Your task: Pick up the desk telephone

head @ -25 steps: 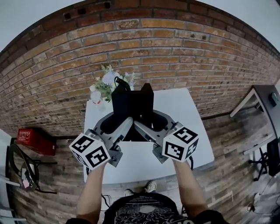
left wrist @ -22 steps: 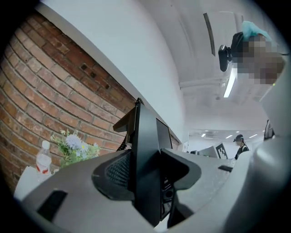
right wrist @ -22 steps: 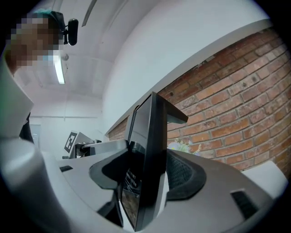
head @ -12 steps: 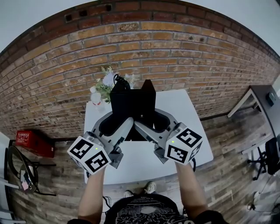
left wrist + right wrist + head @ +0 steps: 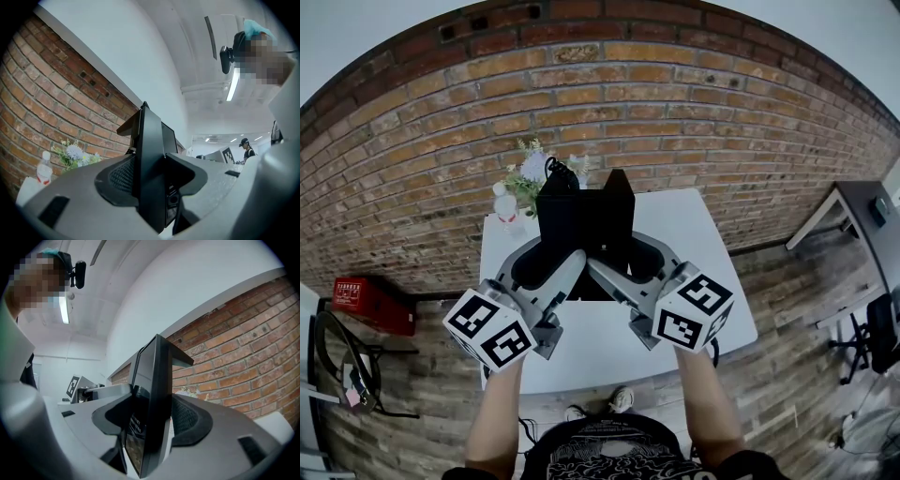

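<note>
The black desk telephone [image 5: 584, 225] hangs above the white table [image 5: 712, 281], held between both grippers in the head view. My left gripper [image 5: 542, 255] is shut on its left edge, and my right gripper [image 5: 636, 253] is shut on its right edge. In the left gripper view the telephone [image 5: 151, 154] stands edge-on as a thin black slab, clamped between the grey jaws of the left gripper [image 5: 152, 187]. The right gripper view shows the telephone [image 5: 157, 394] the same way, with the right gripper [image 5: 152, 425] closed on it. A black cord loops behind the telephone's top.
A bunch of pale flowers [image 5: 528, 176] and a small bottle [image 5: 505, 208] stand at the table's far left corner, against the brick wall. A red box [image 5: 375, 302] lies on the floor at left. Another desk [image 5: 862, 211] stands at right.
</note>
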`<action>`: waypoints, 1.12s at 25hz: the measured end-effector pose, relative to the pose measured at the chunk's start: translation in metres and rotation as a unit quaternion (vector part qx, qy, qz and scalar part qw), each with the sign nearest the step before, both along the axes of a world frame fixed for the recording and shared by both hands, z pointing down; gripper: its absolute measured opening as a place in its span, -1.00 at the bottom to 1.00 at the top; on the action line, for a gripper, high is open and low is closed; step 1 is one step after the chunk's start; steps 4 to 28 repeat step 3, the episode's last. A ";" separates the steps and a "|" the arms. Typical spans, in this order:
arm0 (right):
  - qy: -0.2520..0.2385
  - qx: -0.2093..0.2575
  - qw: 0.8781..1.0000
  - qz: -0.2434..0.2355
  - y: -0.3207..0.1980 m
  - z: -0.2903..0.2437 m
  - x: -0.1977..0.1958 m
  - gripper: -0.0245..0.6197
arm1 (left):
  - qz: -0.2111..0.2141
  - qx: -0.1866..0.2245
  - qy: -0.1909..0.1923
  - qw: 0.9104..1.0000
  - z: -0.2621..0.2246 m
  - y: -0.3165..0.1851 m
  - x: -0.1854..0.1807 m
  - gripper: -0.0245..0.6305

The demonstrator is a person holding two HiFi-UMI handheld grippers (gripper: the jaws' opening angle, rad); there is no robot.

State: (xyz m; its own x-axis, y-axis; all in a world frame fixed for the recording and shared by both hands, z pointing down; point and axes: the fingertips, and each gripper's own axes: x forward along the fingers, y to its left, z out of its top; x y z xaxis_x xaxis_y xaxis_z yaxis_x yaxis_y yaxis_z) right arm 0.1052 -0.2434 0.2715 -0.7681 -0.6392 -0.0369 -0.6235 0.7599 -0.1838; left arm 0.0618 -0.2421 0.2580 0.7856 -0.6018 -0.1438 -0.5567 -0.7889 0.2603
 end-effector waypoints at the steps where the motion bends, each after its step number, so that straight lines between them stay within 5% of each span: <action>1: 0.000 -0.001 1.000 0.000 0.000 0.001 0.001 -0.15 | 0.000 0.000 0.000 1.000 0.001 0.000 0.001 -0.34; 28: -0.001 -0.002 1.000 0.001 -0.001 0.002 0.002 -0.15 | 0.001 -0.001 -0.001 1.000 0.002 -0.001 0.002 -0.34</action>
